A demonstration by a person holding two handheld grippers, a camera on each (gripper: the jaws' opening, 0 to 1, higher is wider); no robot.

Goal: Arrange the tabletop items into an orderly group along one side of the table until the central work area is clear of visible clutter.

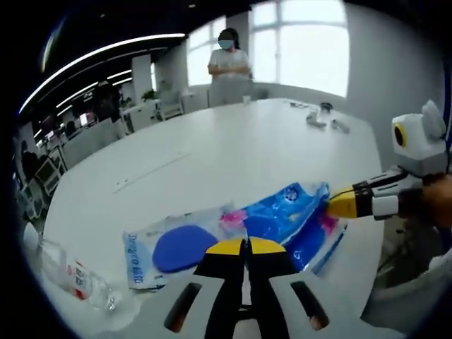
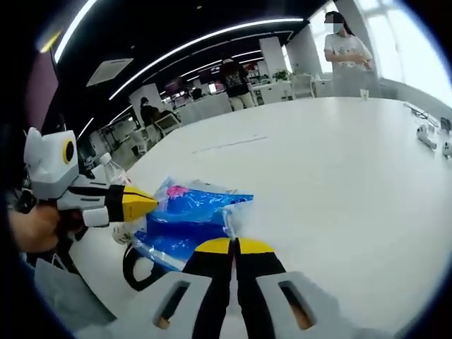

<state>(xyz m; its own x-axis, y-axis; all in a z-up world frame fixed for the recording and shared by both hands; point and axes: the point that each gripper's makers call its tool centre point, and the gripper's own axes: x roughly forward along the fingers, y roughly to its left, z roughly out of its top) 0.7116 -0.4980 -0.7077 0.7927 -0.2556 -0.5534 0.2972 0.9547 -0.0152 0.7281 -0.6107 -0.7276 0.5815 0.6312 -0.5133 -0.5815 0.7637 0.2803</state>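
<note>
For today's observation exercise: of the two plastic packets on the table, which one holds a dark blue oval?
The paler packet nearest the plastic bottle; the other packet is bright blue, by the right gripper.

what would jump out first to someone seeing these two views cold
The bright blue plastic package lying near the edge of the big white table, with both yellow-tipped tongs closed at it: the left tongs from one end, the right tongs from the other. Next, a clear plastic bottle lying beside the package, and a person standing at the table's far side.
</note>
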